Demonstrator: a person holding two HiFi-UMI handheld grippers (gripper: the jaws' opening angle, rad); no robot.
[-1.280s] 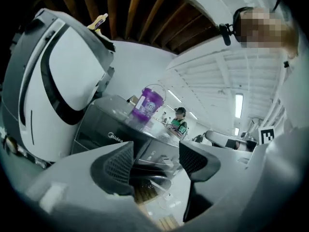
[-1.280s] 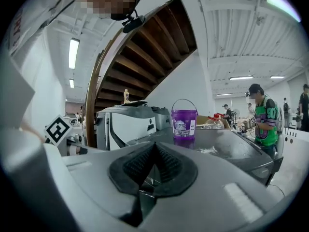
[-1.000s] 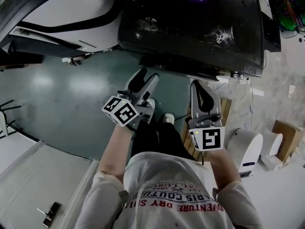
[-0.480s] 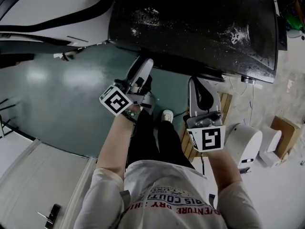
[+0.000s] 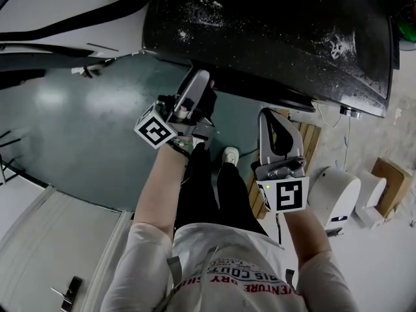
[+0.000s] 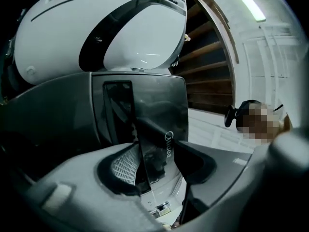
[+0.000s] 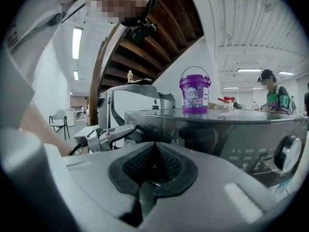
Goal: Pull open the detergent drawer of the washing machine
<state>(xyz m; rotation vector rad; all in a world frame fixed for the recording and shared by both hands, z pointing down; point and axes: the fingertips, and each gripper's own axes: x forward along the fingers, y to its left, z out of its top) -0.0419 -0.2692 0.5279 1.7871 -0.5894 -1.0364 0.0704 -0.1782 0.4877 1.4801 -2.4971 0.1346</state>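
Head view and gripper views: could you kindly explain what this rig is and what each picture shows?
A person holds a two-jaw gripper in each hand; there is no robot arm. The head view looks down from the person's head onto a dark washing machine. Each gripper view looks along that gripper's own jaws. The left gripper is at the machine's front; its jaws are closing around a glossy dark panel, apparently the detergent drawer's front. The right gripper is shut and empty. A purple bucket stands on the machine.
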